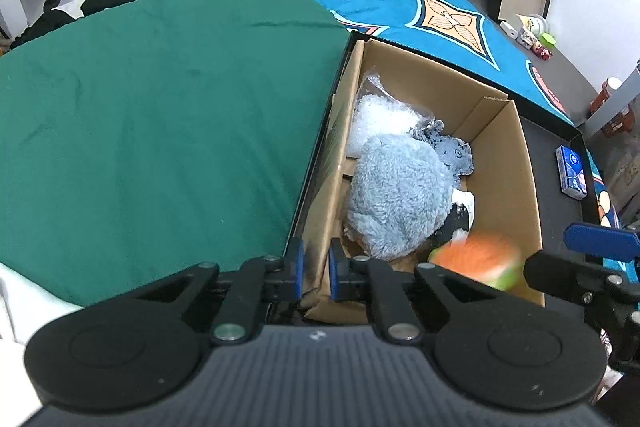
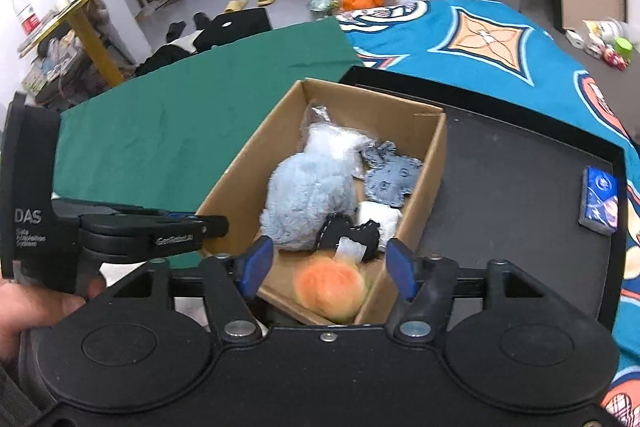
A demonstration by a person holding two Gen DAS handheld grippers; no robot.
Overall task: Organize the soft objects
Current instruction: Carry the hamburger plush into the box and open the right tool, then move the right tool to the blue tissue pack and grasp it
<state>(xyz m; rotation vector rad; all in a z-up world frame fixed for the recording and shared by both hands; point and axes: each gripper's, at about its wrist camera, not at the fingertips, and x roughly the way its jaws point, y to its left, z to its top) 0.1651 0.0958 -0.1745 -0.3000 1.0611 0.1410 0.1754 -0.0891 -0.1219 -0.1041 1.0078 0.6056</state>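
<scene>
A cardboard box (image 1: 508, 163) (image 2: 236, 183) stands in a black tray. Inside lie a light blue plush (image 1: 396, 195) (image 2: 308, 195), a bagged white soft item (image 1: 376, 119) (image 2: 332, 143), a blue patterned cloth (image 1: 452, 151) (image 2: 390, 177), a black item (image 2: 348, 233) and a white item (image 2: 378, 217). An orange and green plush (image 1: 478, 259) (image 2: 330, 287) is blurred at the box's near end, free of both grippers. My left gripper (image 1: 315, 269) is shut on the box's near left wall. My right gripper (image 2: 326, 267) is open above the orange plush.
A green cloth (image 1: 160, 99) (image 2: 160, 131) covers the table left of the box. A blue patterned cloth (image 1: 440, 15) (image 2: 500, 39) lies behind. A blue packet (image 1: 572, 173) (image 2: 600, 203) lies on the black tray (image 2: 500, 187) to the right. Clutter stands on the floor beyond.
</scene>
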